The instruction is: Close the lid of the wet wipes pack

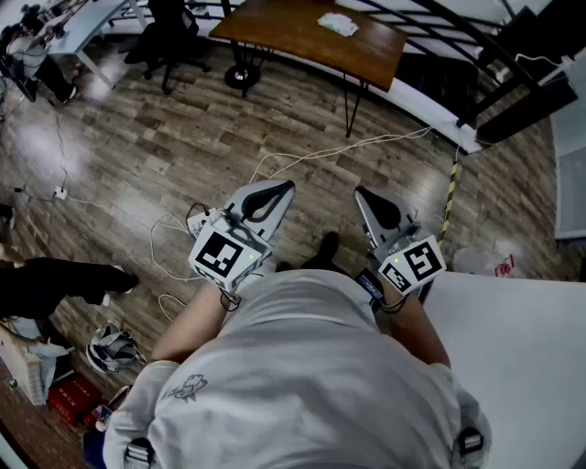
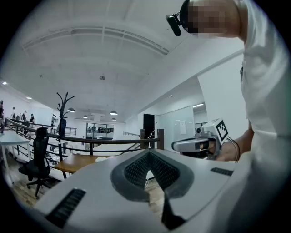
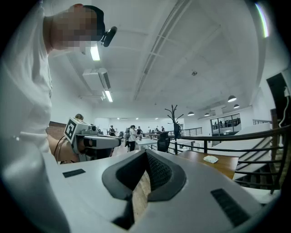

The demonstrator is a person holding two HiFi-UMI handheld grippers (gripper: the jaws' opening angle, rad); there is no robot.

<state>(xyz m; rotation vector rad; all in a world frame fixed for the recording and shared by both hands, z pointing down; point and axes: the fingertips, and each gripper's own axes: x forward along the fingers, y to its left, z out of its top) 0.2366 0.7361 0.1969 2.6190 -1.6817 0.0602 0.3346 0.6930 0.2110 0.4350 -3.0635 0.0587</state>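
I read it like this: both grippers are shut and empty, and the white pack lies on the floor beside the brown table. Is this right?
One detail is wrong: the white pack lies on top of the brown table, not on the floor, as the head view shows. The rest holds: the left gripper and the right gripper are both shut with nothing between their jaws.

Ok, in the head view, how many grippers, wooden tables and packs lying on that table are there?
Grippers: 2 (left gripper, right gripper)
Wooden table: 1
White pack on it: 1
Total: 4
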